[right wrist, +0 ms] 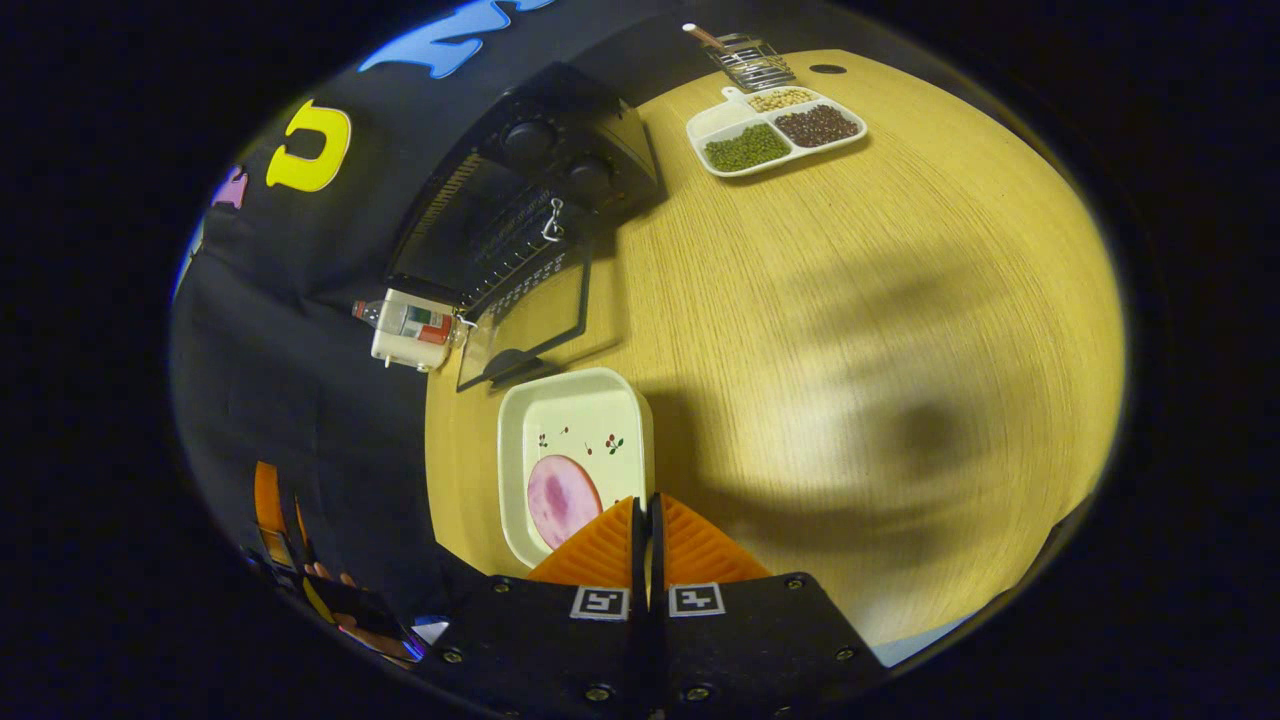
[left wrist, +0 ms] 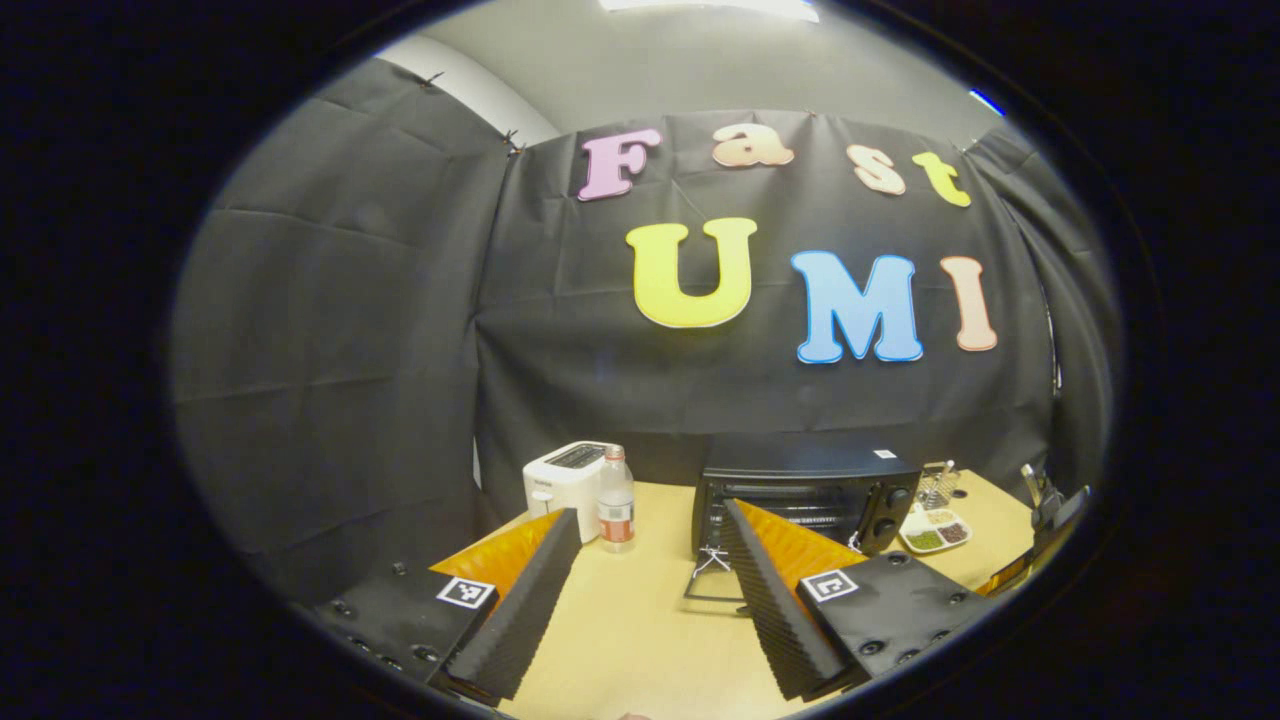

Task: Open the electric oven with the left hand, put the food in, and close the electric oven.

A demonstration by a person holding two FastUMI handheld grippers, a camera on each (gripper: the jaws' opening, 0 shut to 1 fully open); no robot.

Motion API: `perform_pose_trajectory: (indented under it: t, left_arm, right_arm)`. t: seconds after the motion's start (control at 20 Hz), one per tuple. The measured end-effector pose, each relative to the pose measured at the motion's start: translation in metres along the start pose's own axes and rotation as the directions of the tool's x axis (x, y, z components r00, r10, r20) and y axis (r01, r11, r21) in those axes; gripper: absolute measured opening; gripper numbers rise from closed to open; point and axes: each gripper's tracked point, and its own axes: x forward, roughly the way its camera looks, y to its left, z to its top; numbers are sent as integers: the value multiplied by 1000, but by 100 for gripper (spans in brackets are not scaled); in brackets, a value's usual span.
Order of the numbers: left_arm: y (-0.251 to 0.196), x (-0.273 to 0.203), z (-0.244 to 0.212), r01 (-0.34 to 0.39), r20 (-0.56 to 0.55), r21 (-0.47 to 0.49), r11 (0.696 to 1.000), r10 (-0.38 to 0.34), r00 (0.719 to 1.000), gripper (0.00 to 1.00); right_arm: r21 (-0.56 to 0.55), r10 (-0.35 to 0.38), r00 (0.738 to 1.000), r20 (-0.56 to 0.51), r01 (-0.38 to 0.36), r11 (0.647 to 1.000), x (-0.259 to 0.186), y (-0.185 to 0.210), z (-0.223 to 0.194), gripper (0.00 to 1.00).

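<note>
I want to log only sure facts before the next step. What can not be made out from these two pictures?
1. Inside of the oven, left gripper view: dark, small, partly behind the left gripper's finger.
2. Near rim of the dish, right gripper view: covered by the right gripper; whether its jaws pinch the rim is unclear.
3. Ham slice, same view: lower edge hidden by that gripper.

I am working a staged kitchen booth, not a real home: black cloth wall behind a wooden table set with electric oven, toaster, drink bottle and a divided tray of beans.
</note>
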Motion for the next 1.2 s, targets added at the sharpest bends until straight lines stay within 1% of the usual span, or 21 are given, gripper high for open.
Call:
perform_pose_trajectory:
  t: [0.05,0.25,0.45,0.5,0.6,0.65,0.7,0.75,0.8,0.95,1.0,1.15,1.2]
  left_arm:
    - [1,2,-2,3,-3,-3,1000,-3,1000,100]
    - [7,10,-3,7,-3,-5,1000,-7,1000,100]
    - [20,17,-4,1,-8,-4,1000,-1,1000,100]
    - [23,18,-5,0,-9,-4,1000,0,1000,96]
    - [31,23,-4,-3,-13,-3,1000,3,1000,95]
    - [35,25,-7,-4,-15,0,1000,4,1000,91]
    - [38,27,-6,-5,-15,2,1000,5,1000,96]
    - [42,29,-6,-6,-16,4,1000,6,1000,91]
    - [46,30,-5,-6,-17,6,1000,6,1000,96]
    - [55,36,-6,-6,-16,19,1000,6,1000,96]
    - [56,37,-5,-4,-17,22,1000,5,1000,91]
    - [74,55,-8,-2,-18,20,1000,3,1000,91]
    - [78,59,-7,0,-20,19,1000,1,1000,96]
  right_arm:
    - [13,9,1000,17,-9,1000,0,8,5,1]
    - [65,32,996,86,-37,997,5,40,24,1]
    - [107,31,990,138,-46,993,15,62,41,1]
    - [124,36,989,146,-55,991,19,70,44,1]
    - [173,41,984,174,-71,982,26,81,53,1]
    - [196,44,980,192,-83,977,30,88,57,1]
    - [219,46,977,210,-93,971,33,94,62,1]
    - [238,52,974,221,-106,966,38,101,66,1]
    - [253,58,971,232,-118,960,42,108,69,0]
    - [285,56,963,263,-133,949,54,123,78,1]
    - [298,52,959,277,-137,945,58,128,81,1]
    - [358,25,945,325,-148,922,73,140,93,0]
    - [376,18,940,341,-154,914,78,144,97,1]
